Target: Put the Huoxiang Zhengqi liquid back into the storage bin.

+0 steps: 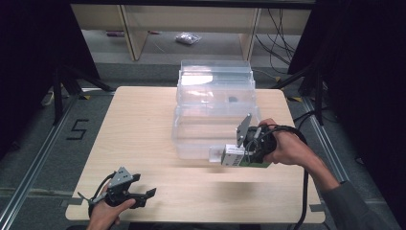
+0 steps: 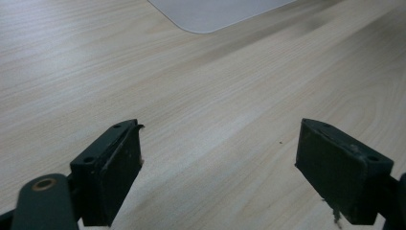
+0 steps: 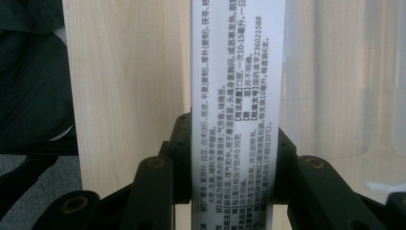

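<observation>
A white and green carton (image 1: pixel 234 156) with small printed text hangs above the table's right half, clamped in my right gripper (image 1: pixel 246 152). In the right gripper view the white box (image 3: pixel 237 96) runs up the middle, and both black jaws press its sides at my right gripper (image 3: pixel 230 158). The carton sits just in front of a clear plastic bin (image 1: pixel 214 108) at the table's middle back. My left gripper (image 1: pixel 146 196) rests low at the near left corner of the table. In the left gripper view its jaws stand wide apart at my left gripper (image 2: pixel 218 167), with bare wood between them.
The light wood table (image 1: pixel 139 139) stretches between the two hands. A clear lid corner (image 2: pixel 210 14) lies ahead of the left gripper. Black stands flank the table on both sides, and shelving (image 1: pixel 134 33) stands behind it. A cable trails off the near right edge.
</observation>
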### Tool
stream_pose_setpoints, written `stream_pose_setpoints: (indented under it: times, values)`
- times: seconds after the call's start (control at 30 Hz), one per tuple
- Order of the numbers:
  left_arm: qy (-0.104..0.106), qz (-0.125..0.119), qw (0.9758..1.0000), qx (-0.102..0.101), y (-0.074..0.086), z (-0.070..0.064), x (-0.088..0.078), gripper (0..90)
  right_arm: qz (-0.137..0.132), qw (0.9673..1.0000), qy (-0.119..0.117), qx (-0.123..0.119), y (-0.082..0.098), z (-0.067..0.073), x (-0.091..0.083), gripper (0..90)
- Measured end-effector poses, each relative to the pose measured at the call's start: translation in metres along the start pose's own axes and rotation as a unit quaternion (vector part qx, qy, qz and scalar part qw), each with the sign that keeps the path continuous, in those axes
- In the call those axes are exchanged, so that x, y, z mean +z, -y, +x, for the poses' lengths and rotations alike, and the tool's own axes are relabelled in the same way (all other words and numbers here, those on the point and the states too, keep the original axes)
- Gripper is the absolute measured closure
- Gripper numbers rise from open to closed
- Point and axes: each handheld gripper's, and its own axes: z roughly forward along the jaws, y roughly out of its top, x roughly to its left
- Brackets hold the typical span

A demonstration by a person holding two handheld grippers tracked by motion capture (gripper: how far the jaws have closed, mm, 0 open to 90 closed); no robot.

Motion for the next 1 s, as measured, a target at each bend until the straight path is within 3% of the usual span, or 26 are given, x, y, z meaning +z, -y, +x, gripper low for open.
stream_pose_setpoints:
  times: [0.07, 0.1, 0.13, 0.2, 0.23, 0.33, 0.37, 0.47, 0.5, 0.53, 0.63, 0.67, 0.73, 0.8, 0.87, 0.9, 0.93, 1.0]
  values:
    - [-0.002, 0.001, 1.0, 0.0, 0.0, 0.0, 0.0, 15.2, 0.007, 0.9999, 0.002, 0.008, -0.003, 0.0, -0.006, 64.8]
    - [-0.002, 0.001, 1.0, 0.0, 0.0, 0.0, 0.0, 15.2, -0.005, 0.9999, 0.006, -0.012, -0.004, -0.004, -0.007, 64.8]
    - [-0.002, 0.001, 1.0, 0.001, 0.0, 0.0, 0.0, 15.2, 0.0, 0.9999, 0.008, 0.007, -0.006, -0.002, -0.01, 64.8]
    - [0.0, 0.0, 1.0, -0.001, 0.0, 0.0, 0.0, 15.2, 0.002, 0.9999, 0.012, 0.01, -0.008, -0.004, -0.014, 64.8]
    - [0.0, 0.0, 1.0, -0.001, 0.0, 0.0, 0.0, 15.1, 0.002, 0.9998, 0.015, -0.01, -0.01, -0.007, -0.016, 64.8]
    - [-0.001, 0.0, 1.0, -0.001, 0.0, 0.0, 0.0, 15.2, 0.004, 0.9997, 0.025, -0.003, -0.014, -0.008, -0.021, 64.8]
    - [-0.001, 0.0, 1.0, 0.0, 0.0, 0.0, 0.0, 15.2, -0.003, 0.9995, 0.024, -0.022, -0.016, -0.012, -0.021, 64.8]
    - [0.0, 0.001, 1.0, 0.0, 0.0, 0.0, 0.0, 15.1, -0.002, 0.9994, 0.028, -0.023, -0.018, -0.017, -0.023, 64.8]
    - [0.0, 0.0, 1.0, 0.001, 0.0, 0.0, 0.0, 15.2, 0.002, 0.9994, 0.032, -0.009, -0.019, -0.019, -0.024, 64.8]
    - [-0.001, 0.002, 1.0, 0.004, 0.0, 0.001, -0.001, 15.1, -0.001, 0.9992, 0.033, -0.024, -0.02, -0.024, -0.023, 64.8]
    - [-0.001, 0.003, 1.0, 0.003, 0.0, 0.001, -0.001, 15.1, 0.003, 0.9994, 0.032, -0.013, -0.022, -0.029, -0.024, 64.9]
    - [0.0, 0.001, 1.0, 0.001, 0.0, 0.0, 0.0, 15.1, -0.001, 0.999, 0.033, -0.03, -0.023, -0.033, -0.023, 64.8]
    - [0.0, 0.0, 1.0, 0.001, 0.0, 0.001, 0.0, 15.1, 0.004, 0.9994, 0.034, -0.01, -0.023, -0.036, -0.023, 64.9]
    - [-0.001, -0.004, 1.0, -0.001, 0.001, 0.0, 0.0, 15.2, -0.002, 0.9992, 0.03, -0.026, -0.023, -0.044, -0.022, 64.8]
    - [0.002, -0.001, 1.0, 0.001, 0.0, 0.001, 0.0, 15.1, 0.004, 0.9994, 0.032, -0.014, -0.022, -0.05, -0.021, 64.8]
    - [0.002, -0.002, 1.0, 0.001, 0.0, 0.001, 0.0, 15.1, 0.001, 0.9992, 0.028, -0.028, -0.022, -0.055, -0.019, 64.9]
    - [0.0, 0.0, 1.0, 0.0, 0.0, 0.001, 0.0, 15.1, 0.004, 0.9995, 0.03, -0.01, -0.022, -0.056, -0.018, 64.9]
    - [0.0, 0.002, 1.0, 0.001, 0.0, 0.001, 0.0, 15.1, 0.004, 0.9996, 0.029, -0.003, -0.02, -0.062, -0.015, 64.8]
